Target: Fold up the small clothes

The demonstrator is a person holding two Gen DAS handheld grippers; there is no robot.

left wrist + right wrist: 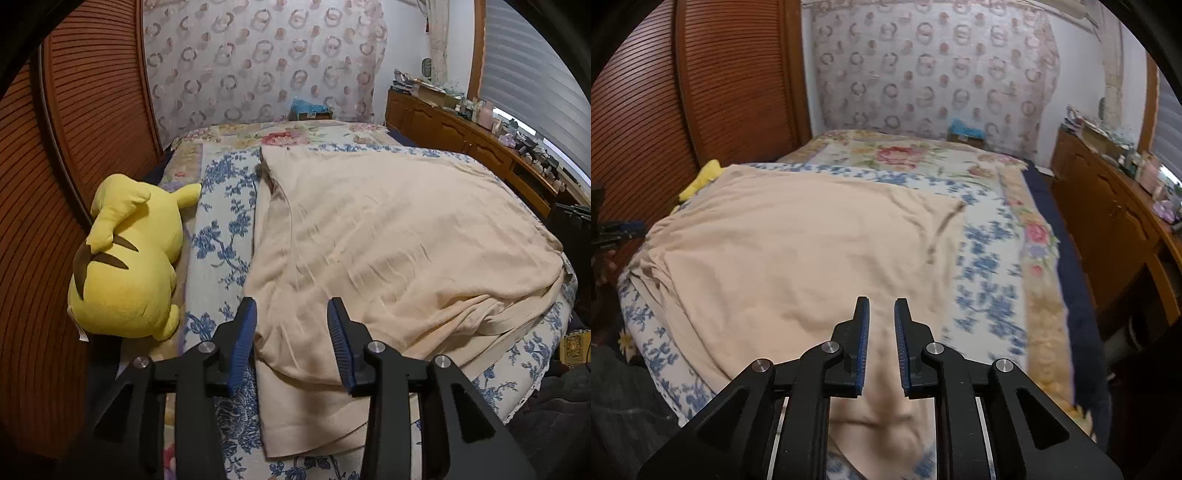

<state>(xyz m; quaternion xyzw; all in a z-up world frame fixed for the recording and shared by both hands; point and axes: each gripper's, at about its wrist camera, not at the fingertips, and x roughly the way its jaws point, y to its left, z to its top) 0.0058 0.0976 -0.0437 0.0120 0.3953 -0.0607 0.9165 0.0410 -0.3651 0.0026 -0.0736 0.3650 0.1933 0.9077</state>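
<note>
Bedroom with louvred wooden doors (55,221) at left; ring-patterned curtain (258,62) behind; cluttered wooden dresser (461,129) beneath slatted blind (535,74).

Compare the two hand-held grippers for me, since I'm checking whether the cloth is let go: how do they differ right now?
The left hand-held gripper stands wide open; the right hand-held gripper shows only a narrow gap. The left one is over the beige garment edge near the yellow plush toy; the right one is over the garment's other side. Both have blue pads, point down at the garment and pinch nothing.
</note>
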